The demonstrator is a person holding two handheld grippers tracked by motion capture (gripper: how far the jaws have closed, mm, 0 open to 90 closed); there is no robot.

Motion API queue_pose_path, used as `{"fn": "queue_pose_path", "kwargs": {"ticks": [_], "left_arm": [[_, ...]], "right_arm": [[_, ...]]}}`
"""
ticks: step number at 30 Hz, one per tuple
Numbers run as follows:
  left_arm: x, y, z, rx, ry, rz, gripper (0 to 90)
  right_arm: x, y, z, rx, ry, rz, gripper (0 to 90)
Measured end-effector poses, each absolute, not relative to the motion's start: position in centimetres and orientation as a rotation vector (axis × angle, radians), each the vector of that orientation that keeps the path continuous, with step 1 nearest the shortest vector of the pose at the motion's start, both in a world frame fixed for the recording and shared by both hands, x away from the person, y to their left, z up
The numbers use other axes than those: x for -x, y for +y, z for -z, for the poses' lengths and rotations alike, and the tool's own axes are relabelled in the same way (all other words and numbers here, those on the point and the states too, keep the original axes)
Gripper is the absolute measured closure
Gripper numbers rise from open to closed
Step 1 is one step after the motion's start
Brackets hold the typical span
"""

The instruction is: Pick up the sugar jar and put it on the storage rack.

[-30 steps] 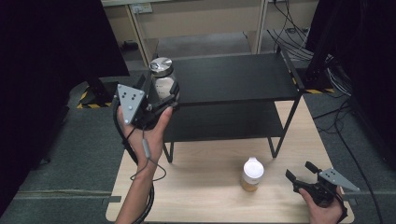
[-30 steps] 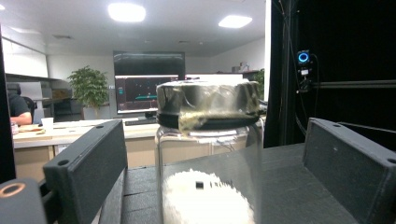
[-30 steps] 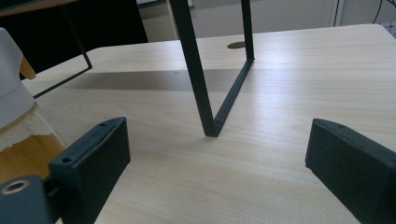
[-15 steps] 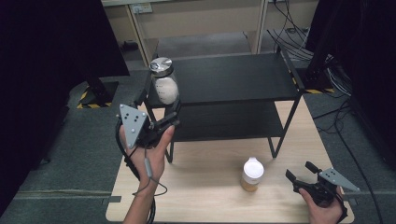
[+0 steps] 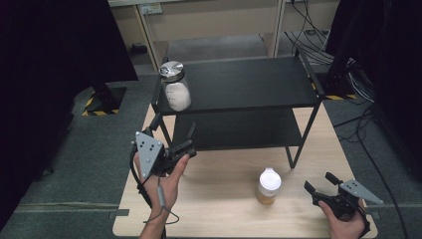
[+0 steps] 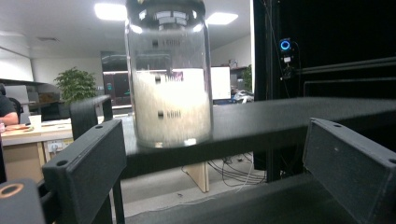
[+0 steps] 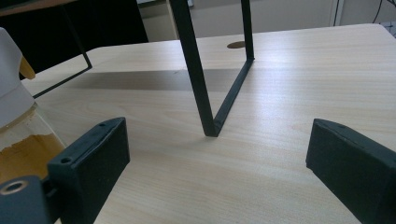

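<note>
A glass jar of white powder (image 5: 175, 90) with a silver lid stands upright at the front left corner of the black rack's top shelf (image 5: 249, 84). My left gripper (image 5: 173, 127) hangs below and in front of that corner, open and empty. In the left gripper view the jar (image 6: 169, 93) rises beyond the shelf edge (image 6: 289, 123), above my wide-apart jaws. A small jar of yellow-brown powder (image 5: 269, 186) with a white cap stands on the wooden table. My right gripper (image 5: 319, 181) rests open to its right, apart from it. That jar (image 7: 16, 135) sits at the left edge of the right gripper view.
The rack's lower shelf (image 5: 239, 129) is bare. Its thin front right leg (image 5: 294, 152) stands on the light wooden table (image 5: 219, 209), close ahead of my right gripper as a black leg (image 7: 198, 88). Grey carpet, cables and dark curtains surround the table.
My left gripper has drawn back from the white jar and sunk toward the table's near side; the jar stays on the top shelf. The right gripper has not moved.
</note>
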State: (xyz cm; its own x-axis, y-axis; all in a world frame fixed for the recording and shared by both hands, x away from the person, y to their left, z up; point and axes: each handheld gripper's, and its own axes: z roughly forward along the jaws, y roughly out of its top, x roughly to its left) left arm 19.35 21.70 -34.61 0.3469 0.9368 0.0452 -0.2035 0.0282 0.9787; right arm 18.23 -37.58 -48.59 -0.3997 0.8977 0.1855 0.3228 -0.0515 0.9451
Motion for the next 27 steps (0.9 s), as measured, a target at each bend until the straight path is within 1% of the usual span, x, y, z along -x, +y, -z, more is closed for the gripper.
{"fn": "queue_pose_path", "kwargs": {"ticks": [10,27], "left_arm": [[-19.0,22.2,36.9,-1.262,0.794,-1.010,5.1],[-19.5,23.3,41.6,-1.322,0.808,-0.937,4.8]], "right_arm": [[-18.2,-37.6,48.6,-1.295,1.720,-1.469,6.2],[-18.2,-37.6,48.6,-1.296,1.720,-1.470,6.2]]}}
